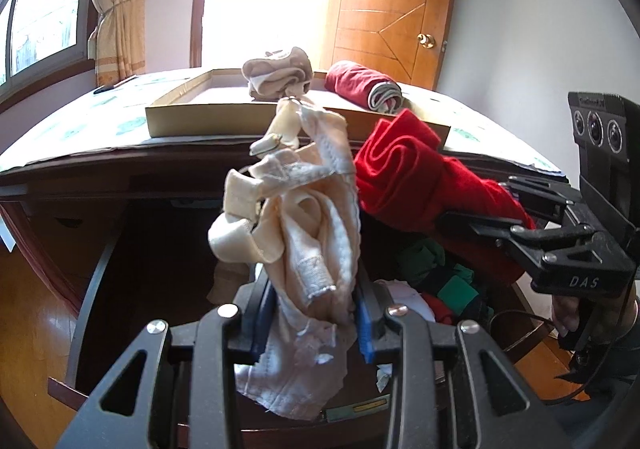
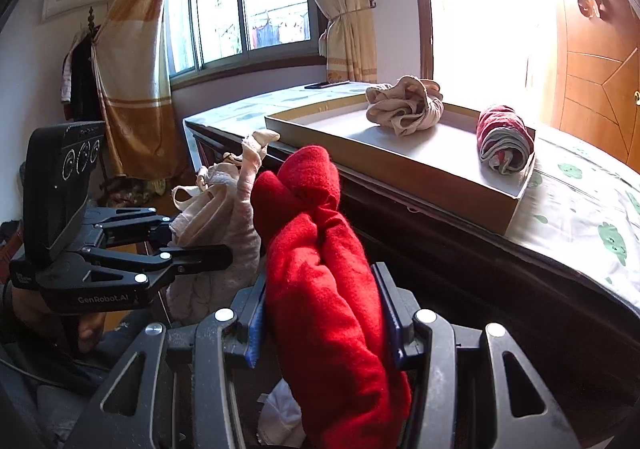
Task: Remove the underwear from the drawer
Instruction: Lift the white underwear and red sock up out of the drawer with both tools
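Note:
My left gripper point(image 1: 316, 313) is shut on a cream, lace-edged piece of underwear point(image 1: 304, 217), which stands up between its blue pads above the open drawer point(image 1: 96, 269). To its right, my right gripper point(image 1: 476, 201) is shut on a bright red garment point(image 1: 404, 177). In the right wrist view the red garment point(image 2: 324, 289) fills the right gripper point(image 2: 324, 313), and the left gripper point(image 2: 200, 237) holds the cream underwear point(image 2: 224, 209) at the left. Green, red and white clothes point(image 1: 440, 281) lie in the drawer below.
A shallow cardboard tray point(image 1: 200, 117) sits on the dresser top, holding a beige bundle point(image 1: 276, 73) and a dark red and grey roll point(image 1: 364, 87). A patterned cloth point(image 2: 580, 209) covers the top. Behind are a wooden door point(image 1: 384, 29) and a curtained window point(image 2: 240, 9).

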The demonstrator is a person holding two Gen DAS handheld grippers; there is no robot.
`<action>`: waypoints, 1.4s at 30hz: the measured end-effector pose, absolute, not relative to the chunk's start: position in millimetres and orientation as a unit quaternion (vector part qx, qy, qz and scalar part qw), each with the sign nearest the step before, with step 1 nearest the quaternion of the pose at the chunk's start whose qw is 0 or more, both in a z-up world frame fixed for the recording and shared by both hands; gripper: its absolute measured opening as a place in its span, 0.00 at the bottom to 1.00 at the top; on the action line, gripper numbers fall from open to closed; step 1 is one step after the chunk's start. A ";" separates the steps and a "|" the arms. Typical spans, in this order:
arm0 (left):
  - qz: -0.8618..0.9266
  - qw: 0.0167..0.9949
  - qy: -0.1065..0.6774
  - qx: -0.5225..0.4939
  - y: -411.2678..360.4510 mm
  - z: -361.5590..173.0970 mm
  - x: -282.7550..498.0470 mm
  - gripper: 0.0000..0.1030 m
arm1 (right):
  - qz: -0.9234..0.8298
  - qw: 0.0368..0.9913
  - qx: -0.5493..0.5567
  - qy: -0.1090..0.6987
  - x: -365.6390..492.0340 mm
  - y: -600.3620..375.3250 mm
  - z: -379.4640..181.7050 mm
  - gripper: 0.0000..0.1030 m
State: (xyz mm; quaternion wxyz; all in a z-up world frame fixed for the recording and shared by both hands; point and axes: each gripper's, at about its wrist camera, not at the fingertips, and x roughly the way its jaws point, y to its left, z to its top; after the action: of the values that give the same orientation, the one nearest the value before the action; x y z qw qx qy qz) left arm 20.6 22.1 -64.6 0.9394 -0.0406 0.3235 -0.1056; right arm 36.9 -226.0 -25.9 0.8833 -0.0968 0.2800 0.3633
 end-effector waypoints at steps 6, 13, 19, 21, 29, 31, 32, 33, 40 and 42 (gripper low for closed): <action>-0.101 0.943 0.313 -0.041 21.7 -61.7 15.5 0.32 | 0.362 0.887 -0.068 0.277 36.9 -229.2 -26.5 0.48; -0.095 0.949 0.300 -0.035 20.3 -58.0 7.6 0.32 | 0.361 0.892 -0.050 0.266 34.7 -232.3 -23.9 0.48; -0.089 0.954 0.285 -0.030 18.3 -51.9 1.9 0.32 | 0.364 0.896 -0.029 0.252 30.3 -237.4 -21.5 0.48; -0.088 0.955 0.281 -0.027 16.2 -49.9 1.0 0.32 | 0.364 0.898 -0.023 0.246 28.1 -239.8 -20.1 0.48; -0.087 0.959 0.268 -0.023 11.9 -42.2 1.8 0.32 | 0.363 0.903 -0.004 0.230 23.0 -249.4 -16.0 0.48; -0.086 0.960 0.266 -0.023 11.3 -41.2 2.0 0.32 | 0.363 0.903 -0.001 0.228 22.0 -250.5 -15.9 0.48; -0.086 0.960 0.265 -0.022 11.8 -40.7 2.3 0.32 | 0.363 0.904 0.001 0.226 21.3 -251.3 -15.9 0.48; -0.085 0.961 0.264 -0.022 11.7 -39.9 2.1 0.32 | 0.363 0.904 0.003 0.225 20.9 -252.0 -15.9 0.48; -0.086 0.964 0.249 -0.019 12.3 -35.9 -2.6 0.32 | 0.364 0.907 0.019 0.213 19.5 -255.9 -15.2 0.48; -0.085 0.965 0.247 -0.020 12.8 -35.9 -3.6 0.32 | 0.364 0.907 0.026 0.209 19.9 -257.6 -14.6 0.48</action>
State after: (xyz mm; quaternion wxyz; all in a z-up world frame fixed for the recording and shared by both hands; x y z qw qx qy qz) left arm -3.6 12.8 -35.9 0.9650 -0.0198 0.2473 -0.0854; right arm 19.9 -257.6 -14.6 0.9074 0.0258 0.2091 0.3637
